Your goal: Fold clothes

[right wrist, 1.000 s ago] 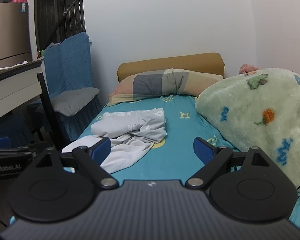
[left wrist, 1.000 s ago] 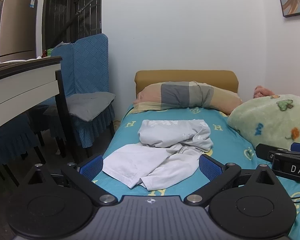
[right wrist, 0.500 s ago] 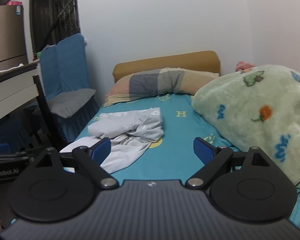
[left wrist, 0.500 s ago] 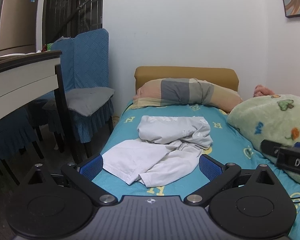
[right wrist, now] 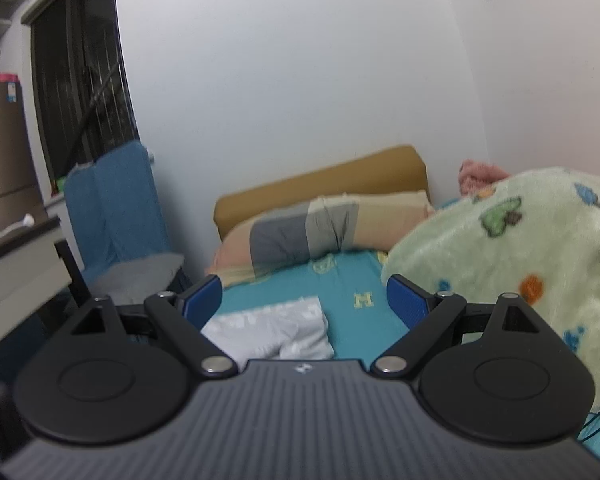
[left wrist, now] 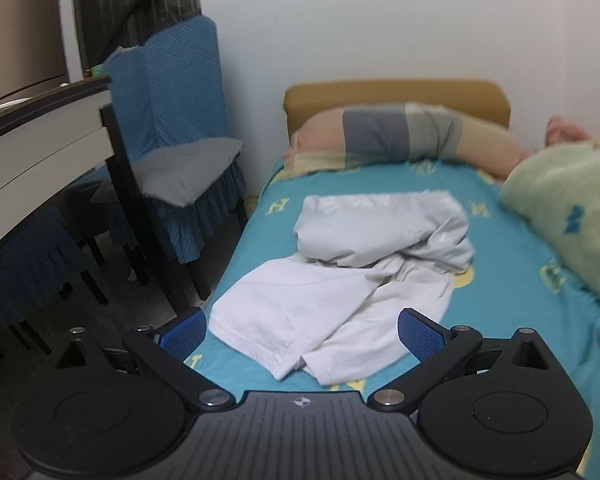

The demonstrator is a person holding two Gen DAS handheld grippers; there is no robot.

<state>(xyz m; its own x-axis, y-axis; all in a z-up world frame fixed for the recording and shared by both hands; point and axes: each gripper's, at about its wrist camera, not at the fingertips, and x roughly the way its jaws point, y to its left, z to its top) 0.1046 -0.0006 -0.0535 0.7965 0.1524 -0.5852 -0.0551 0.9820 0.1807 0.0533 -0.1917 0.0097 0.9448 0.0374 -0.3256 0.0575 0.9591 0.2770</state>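
Note:
A crumpled white garment (left wrist: 320,312) lies on the teal bed sheet (left wrist: 512,276), with a light grey garment (left wrist: 384,232) bunched over its far end. My left gripper (left wrist: 302,330) is open and empty, its blue pads on either side of the white garment's near edge, just above it. My right gripper (right wrist: 304,302) is open and empty, raised over the bed. Only the grey garment's far end (right wrist: 276,328) shows between its fingers.
A striped pillow (left wrist: 400,136) and tan headboard (left wrist: 396,96) are at the bed's far end. A green fleece blanket (right wrist: 520,248) is heaped on the right. A blue-covered chair (left wrist: 180,140) and a table (left wrist: 32,148) stand left of the bed.
My left gripper has moved forward and tilted down toward the white garment's near edge. My right gripper has moved forward and tilted up, so most of the clothes have dropped below its view.

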